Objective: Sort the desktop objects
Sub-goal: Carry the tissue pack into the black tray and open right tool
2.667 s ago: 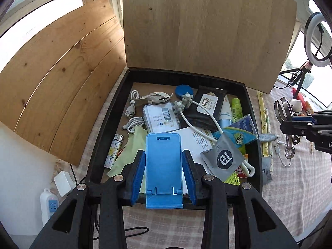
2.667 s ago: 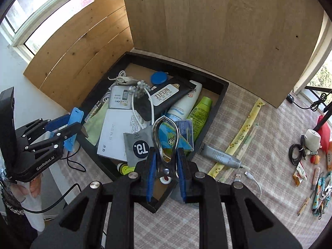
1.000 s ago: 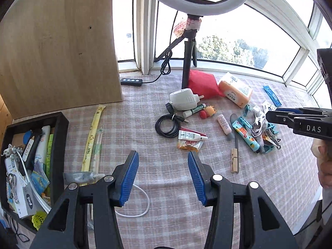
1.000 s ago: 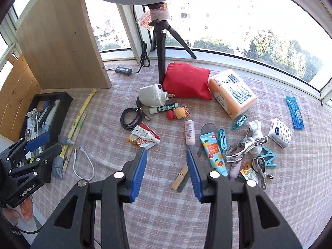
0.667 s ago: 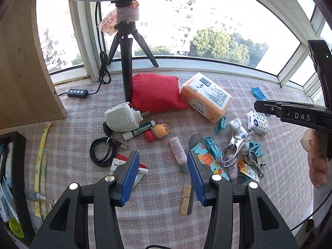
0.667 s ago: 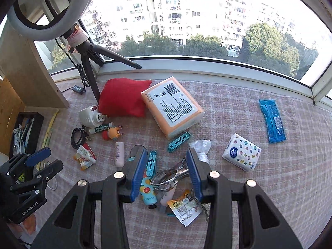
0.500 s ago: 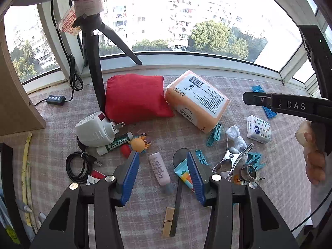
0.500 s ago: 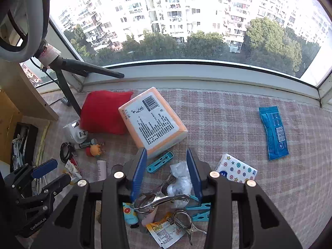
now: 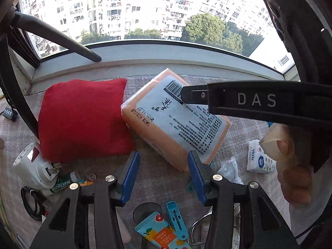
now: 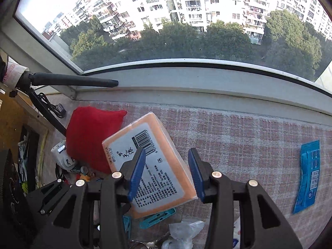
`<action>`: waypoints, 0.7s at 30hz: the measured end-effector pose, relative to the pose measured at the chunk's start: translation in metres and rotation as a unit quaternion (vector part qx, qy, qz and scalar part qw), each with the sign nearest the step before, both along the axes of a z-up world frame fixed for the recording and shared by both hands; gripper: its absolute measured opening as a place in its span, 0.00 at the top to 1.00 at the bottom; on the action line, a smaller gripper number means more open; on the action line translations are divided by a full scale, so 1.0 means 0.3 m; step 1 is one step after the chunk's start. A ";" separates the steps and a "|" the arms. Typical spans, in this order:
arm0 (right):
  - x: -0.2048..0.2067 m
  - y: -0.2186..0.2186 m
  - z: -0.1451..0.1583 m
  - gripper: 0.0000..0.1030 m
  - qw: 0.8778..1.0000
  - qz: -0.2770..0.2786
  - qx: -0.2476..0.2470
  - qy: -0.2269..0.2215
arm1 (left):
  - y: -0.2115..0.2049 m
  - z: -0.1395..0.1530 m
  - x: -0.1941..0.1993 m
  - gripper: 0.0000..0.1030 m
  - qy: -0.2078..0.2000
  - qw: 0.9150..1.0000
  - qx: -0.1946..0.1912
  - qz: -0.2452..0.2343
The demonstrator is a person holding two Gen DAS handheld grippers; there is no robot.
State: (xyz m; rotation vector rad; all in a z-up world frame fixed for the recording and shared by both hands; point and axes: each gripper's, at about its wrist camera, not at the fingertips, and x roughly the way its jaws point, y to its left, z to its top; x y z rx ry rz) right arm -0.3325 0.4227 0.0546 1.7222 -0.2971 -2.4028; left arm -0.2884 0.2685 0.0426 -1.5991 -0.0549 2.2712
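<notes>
Steeply tilted left gripper (image 9: 162,173), right gripper (image 10: 166,171), opening

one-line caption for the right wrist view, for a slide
Right gripper, jaws opening and empty, poised over the orange tissue pack beside a red pouch on the checked tablecloth.

We see the tissue pack (image 9: 176,122) lying right of and touching the cushion (image 9: 83,122), plug adapter (image 9: 35,170) at the cushion's left corner.
</notes>
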 end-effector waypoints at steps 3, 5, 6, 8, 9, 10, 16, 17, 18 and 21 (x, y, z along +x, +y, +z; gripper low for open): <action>-0.022 0.001 -0.034 0.49 1.000 0.000 -0.016 -0.009 | -0.002 -0.008 -0.017 0.46 0.000 1.000 0.000 0.007; -0.025 0.002 -0.044 0.48 0.999 0.000 -0.032 -0.013 | -0.010 -0.006 -0.020 0.45 0.004 1.000 0.001 0.008; -0.024 0.002 -0.047 0.48 0.999 0.000 -0.039 -0.015 | -0.017 -0.009 -0.021 0.45 0.002 1.000 0.005 0.010; -0.019 0.004 -0.052 0.48 0.999 -0.002 -0.048 -0.022 | -0.025 -0.022 -0.024 0.45 -0.008 1.000 0.015 0.010; -0.013 0.003 -0.054 0.48 0.998 -0.005 -0.050 -0.023 | -0.022 -0.028 -0.024 0.44 -0.012 1.000 0.019 0.005; -0.008 0.004 -0.055 0.48 0.998 -0.011 -0.050 -0.024 | -0.017 -0.032 -0.022 0.44 -0.013 1.000 0.022 0.000; 0.043 0.008 -0.069 0.49 0.996 -0.046 -0.068 -0.044 | -0.001 -0.036 -0.001 0.44 -0.021 0.998 0.051 -0.020; 0.056 0.009 -0.067 0.49 0.995 -0.053 -0.071 -0.046 | -0.010 -0.032 0.000 0.45 -0.022 0.998 0.053 -0.022; 0.069 0.011 -0.067 0.49 0.994 -0.060 -0.076 -0.051 | -0.014 -0.026 0.005 0.45 -0.020 0.998 0.051 -0.024; 0.111 -0.005 -0.058 0.51 0.993 -0.067 -0.083 -0.059 | -0.037 0.009 0.013 0.48 -0.014 0.999 0.045 -0.026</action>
